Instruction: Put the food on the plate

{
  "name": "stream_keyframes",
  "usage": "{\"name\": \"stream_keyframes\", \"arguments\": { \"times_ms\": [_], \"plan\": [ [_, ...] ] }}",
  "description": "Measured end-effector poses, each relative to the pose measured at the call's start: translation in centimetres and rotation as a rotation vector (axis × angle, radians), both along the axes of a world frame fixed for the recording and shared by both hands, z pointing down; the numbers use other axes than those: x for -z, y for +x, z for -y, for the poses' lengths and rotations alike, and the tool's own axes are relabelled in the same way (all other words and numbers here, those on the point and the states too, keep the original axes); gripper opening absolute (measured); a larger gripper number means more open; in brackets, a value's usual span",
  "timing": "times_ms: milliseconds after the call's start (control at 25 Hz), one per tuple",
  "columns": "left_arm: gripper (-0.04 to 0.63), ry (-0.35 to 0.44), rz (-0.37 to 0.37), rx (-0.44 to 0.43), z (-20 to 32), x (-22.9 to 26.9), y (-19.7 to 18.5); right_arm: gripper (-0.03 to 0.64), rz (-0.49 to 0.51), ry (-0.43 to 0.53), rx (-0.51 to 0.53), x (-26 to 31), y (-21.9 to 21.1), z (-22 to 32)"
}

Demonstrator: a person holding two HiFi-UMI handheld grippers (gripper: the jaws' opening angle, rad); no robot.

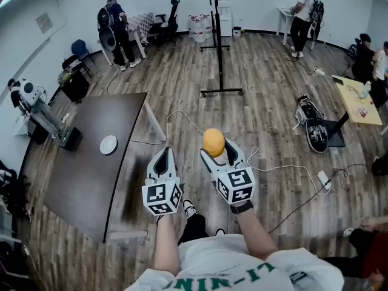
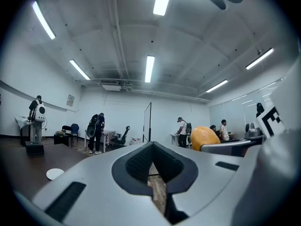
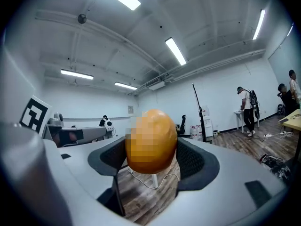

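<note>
My right gripper (image 1: 214,152) is shut on an orange, egg-shaped piece of food (image 1: 213,142), held in the air above the wooden floor. In the right gripper view the food (image 3: 151,141) sits between the two black pads. The left gripper (image 1: 162,159) hangs beside it, jaws together with nothing between them; in the left gripper view its pads (image 2: 151,164) meet and the food (image 2: 205,137) shows at the right. A small white plate (image 1: 108,144) lies on the dark brown table (image 1: 91,174) to my left; the same plate (image 2: 55,173) appears low at the left of the left gripper view.
A black box (image 1: 70,138) and a robot device (image 1: 30,99) stand at the table's far left end. A black pole stand (image 1: 219,53) rises ahead, white cables (image 1: 285,168) trail on the floor, and bags (image 1: 312,126) lie to the right. People stand at the room's edges.
</note>
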State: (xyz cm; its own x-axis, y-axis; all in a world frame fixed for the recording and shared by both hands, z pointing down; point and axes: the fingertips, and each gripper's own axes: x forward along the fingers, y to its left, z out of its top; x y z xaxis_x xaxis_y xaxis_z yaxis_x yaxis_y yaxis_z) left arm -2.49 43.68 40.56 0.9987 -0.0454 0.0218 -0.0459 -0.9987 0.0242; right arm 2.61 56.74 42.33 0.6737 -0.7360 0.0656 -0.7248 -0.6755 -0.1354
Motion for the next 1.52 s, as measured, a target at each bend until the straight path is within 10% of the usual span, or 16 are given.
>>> {"name": "stream_keyframes", "arguments": {
  "times_ms": [440,920,1520],
  "plan": [
    [0.012,-0.048,-0.022,0.038,10.7,-0.3,7.5,0.339,0.018,-0.01,0.03,-0.5,7.3,10.5],
    [0.012,-0.047,-0.034,0.158,33.2,1.5,15.5,0.339,0.007,0.031,0.159,2.2,16.2,33.9],
    [0.012,-0.042,-0.031,0.477,56.4,-1.7,9.7,0.341,0.064,-0.004,0.591,-1.0,13.2,62.2]
  ]
}}
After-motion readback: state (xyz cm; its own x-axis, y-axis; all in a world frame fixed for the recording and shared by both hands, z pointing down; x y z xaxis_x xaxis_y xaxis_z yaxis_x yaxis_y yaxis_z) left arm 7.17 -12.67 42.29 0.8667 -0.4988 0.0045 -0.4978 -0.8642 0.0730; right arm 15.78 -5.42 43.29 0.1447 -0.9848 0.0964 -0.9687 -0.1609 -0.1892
